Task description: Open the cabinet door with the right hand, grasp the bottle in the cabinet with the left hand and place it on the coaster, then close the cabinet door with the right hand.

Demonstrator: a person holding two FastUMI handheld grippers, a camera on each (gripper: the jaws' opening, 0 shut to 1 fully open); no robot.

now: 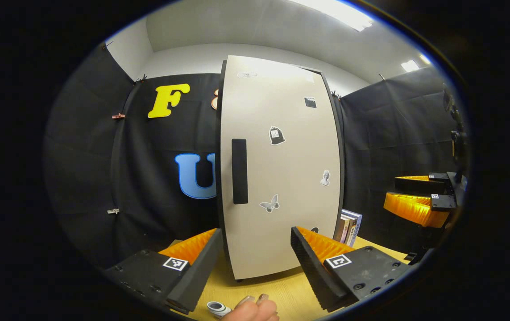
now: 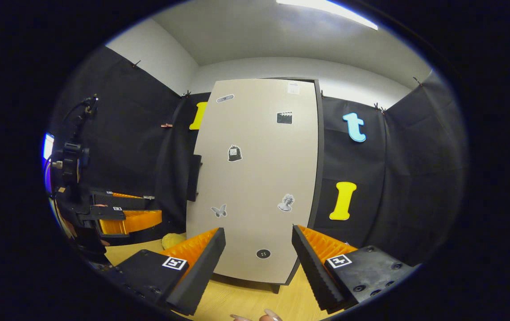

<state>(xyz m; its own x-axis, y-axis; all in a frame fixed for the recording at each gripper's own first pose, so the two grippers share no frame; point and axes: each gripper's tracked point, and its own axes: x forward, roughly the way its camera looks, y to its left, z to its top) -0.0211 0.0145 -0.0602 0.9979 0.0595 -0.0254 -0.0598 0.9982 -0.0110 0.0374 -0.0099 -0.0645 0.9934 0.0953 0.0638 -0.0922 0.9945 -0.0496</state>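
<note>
Cabinet door (image 1: 281, 178): found closed, dark handle (image 1: 239, 171) untouched. Left gripper (image 1: 255, 263) and right gripper (image 2: 258, 263) were held before it, jaws spread wide, nothing gripped.

The left gripper (image 1: 255, 261) is held level, pointing forward, its two orange-and-black fingers (image 1: 196, 249) spread wide apart with nothing between them. Fingertips of the holding hand (image 1: 252, 307) curl in at the bottom edge of the left gripper view. The right gripper (image 2: 258, 258) is likewise level and forward-facing, its jaws wide apart and holding nothing, with fingertips (image 2: 269, 315) of its holding hand just showing below. In each view the other gripper appears off to the side, fingers apart.
</note>
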